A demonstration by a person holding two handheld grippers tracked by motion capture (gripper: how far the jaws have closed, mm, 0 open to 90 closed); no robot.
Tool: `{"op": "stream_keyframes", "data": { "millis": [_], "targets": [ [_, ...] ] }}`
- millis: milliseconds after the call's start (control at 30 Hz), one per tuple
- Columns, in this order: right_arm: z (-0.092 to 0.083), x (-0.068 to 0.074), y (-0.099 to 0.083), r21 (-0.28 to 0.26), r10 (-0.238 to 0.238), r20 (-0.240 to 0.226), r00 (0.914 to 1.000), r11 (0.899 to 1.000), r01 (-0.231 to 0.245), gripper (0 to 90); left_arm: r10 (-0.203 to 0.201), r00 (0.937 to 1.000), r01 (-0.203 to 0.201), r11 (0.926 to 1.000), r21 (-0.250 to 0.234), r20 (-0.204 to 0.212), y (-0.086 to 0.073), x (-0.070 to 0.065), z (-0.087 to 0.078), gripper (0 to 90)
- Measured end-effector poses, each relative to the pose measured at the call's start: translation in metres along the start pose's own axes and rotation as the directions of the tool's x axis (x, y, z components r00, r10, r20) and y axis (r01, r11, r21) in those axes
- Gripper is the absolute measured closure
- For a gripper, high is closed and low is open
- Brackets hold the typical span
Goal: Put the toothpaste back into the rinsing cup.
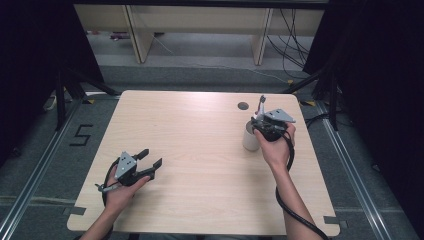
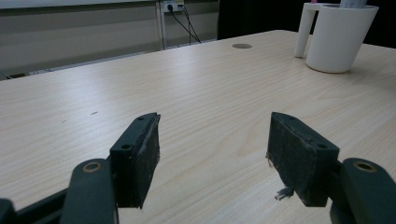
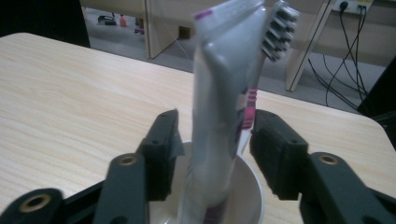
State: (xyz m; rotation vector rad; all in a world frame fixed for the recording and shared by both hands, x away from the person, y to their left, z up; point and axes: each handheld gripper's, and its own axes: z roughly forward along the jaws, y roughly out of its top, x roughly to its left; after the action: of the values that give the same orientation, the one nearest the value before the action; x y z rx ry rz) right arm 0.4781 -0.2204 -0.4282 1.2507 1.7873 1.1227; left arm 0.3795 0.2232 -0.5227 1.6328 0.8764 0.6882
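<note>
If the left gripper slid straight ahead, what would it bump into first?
Probably nothing for a while: bare table lies ahead of the left gripper. The white cup stands farther off, to the right.

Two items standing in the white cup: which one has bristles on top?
The toothbrush, the thin one with a pink-marked handle. The toothpaste tube beside it in the cup is a wide, flat white tube with no bristles.

Only readable sign I find: black digit "5" (image 1: pixel 80 135) marked on grey floor, left of table (image 1: pixel 200 150), mid-left of high view. Toothpaste tube (image 3: pixel 224 107) in right gripper view, centre frame, carries pink and purple print, too blurred for me to read. No other text, label or brand legible to me
</note>
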Motion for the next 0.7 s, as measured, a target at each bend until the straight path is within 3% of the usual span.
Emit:
{"op": "stream_keyframes", "data": {
  "millis": [133,167,300,500,533,567,700],
  "targets": [
    [-0.005,-0.002,0.001,0.013,-0.008,-0.005,1.0,1.0,0.008,44.7,0.0,1.0,0.0,1.0,0.003,-0.001,0.0,0.0,0.0,34.2],
    [-0.006,-0.001,0.0,0.009,0.014,-0.007,0.9999,1.0,-0.014,43.1,0.001,1.0,-0.001,1.0,0.004,-0.002,0.0,0.0,0.0,34.3],
    [-0.012,-0.003,-0.001,0.017,-0.001,-0.018,0.9998,1.0,0.001,39.9,0.0,1.0,0.0,1.0,0.005,-0.004,0.0,0.0,0.0,34.3],
    [-0.022,-0.003,-0.005,0.031,0.03,-0.04,0.9988,0.999,-0.028,37.4,-0.001,1.0,0.001,1.0,0.006,-0.005,0.0,0.0,0.0,34.3],
    [-0.023,-0.006,-0.005,0.028,-0.008,-0.03,0.9995,1.0,0.009,37.2,-0.004,1.0,0.004,1.0,0.005,-0.005,0.0,0.0,0.0,34.3],
    [-0.026,-0.005,-0.006,0.04,0.016,-0.045,0.9989,0.999,-0.015,37.0,-0.002,1.0,0.002,1.0,0.007,-0.006,0.0,0.0,0.0,34.3],
    [-0.035,-0.005,-0.012,0.051,0.027,-0.059,0.9979,0.998,-0.024,36.4,-0.005,1.0,0.005,1.0,0.005,-0.005,0.0,0.0,0.0,34.2]
  ]
}}
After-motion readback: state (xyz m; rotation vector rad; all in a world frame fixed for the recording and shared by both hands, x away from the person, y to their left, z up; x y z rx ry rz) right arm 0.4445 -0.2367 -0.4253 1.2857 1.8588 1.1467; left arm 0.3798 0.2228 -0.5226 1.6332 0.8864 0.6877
